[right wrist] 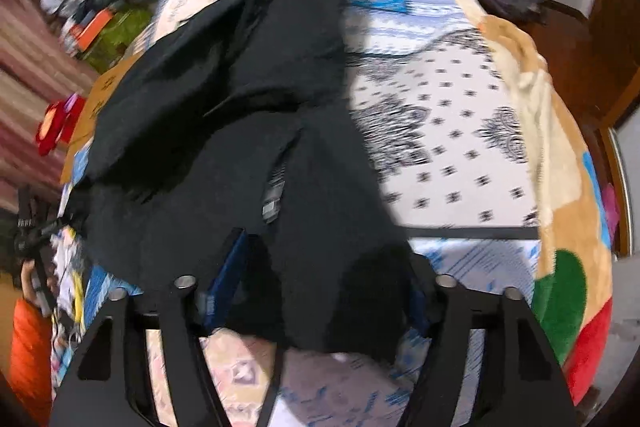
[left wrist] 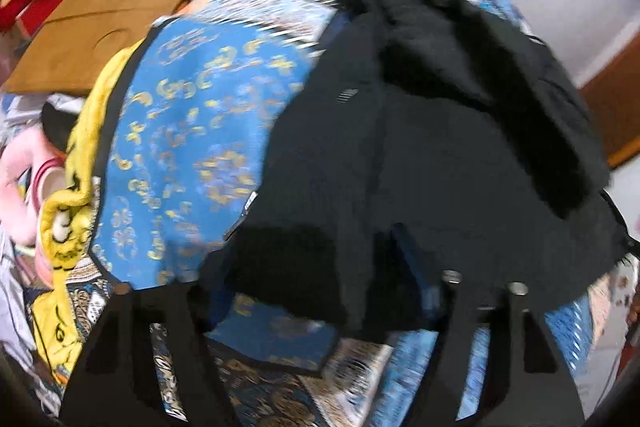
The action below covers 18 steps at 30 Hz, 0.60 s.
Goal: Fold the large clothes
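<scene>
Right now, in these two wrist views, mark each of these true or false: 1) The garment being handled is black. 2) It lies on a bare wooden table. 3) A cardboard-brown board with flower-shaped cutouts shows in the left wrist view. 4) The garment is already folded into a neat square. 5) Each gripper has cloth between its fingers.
1) True: the black garment is dark all over.
2) False: it lies on a patterned patchwork bedspread.
3) True: the brown board sits at upper left.
4) False: it lies rumpled, with loose flaps.
5) True: its hem sits inside the left gripper and the right gripper.
</scene>
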Motion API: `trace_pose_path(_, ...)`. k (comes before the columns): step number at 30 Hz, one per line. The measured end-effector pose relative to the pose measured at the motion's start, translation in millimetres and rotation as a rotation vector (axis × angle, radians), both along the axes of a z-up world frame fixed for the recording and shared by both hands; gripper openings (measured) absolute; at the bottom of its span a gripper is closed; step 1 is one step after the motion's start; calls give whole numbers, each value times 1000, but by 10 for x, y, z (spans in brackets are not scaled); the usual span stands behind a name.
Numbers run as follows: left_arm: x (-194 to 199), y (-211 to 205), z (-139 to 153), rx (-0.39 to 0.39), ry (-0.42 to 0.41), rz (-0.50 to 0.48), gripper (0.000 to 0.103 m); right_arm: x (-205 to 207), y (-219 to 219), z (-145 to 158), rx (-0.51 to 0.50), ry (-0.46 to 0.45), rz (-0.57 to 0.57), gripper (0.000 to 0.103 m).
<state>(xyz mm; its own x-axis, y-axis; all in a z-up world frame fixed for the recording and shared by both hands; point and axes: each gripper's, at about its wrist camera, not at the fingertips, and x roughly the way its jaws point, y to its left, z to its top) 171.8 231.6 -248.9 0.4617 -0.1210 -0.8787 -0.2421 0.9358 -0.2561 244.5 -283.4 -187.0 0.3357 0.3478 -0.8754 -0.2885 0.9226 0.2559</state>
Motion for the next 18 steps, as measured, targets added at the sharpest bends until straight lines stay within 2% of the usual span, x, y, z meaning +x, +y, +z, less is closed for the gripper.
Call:
trace_pose_path(1, -7, -53, 30, -4, -10, -23, 49, -45, 21, 9, -15, -10, -9, 47)
trace_pose_path(3, 7, -131, 82, -4, -24, -48, 28, -86, 31, 13, -29, -16, -25, 36)
trace_pose_path(5, 40, -204, 153, -1, -37, -52, 23, -75, -34, 24, -16, -8, -60, 10)
trace_pose_path(9, 90, -295, 399, -54, -96, -64, 17, -35, -198, 97, 103, 32, -88, 8)
trace_pose_path(13, 214, -411, 872, -98, -188, -101, 15, 2, -104, 301, 150, 5, -57, 8)
trace_pose_path(18, 549, -417, 1400, -198, -281, -158, 14, 212, 179, 723, 216, -57, 20, 7)
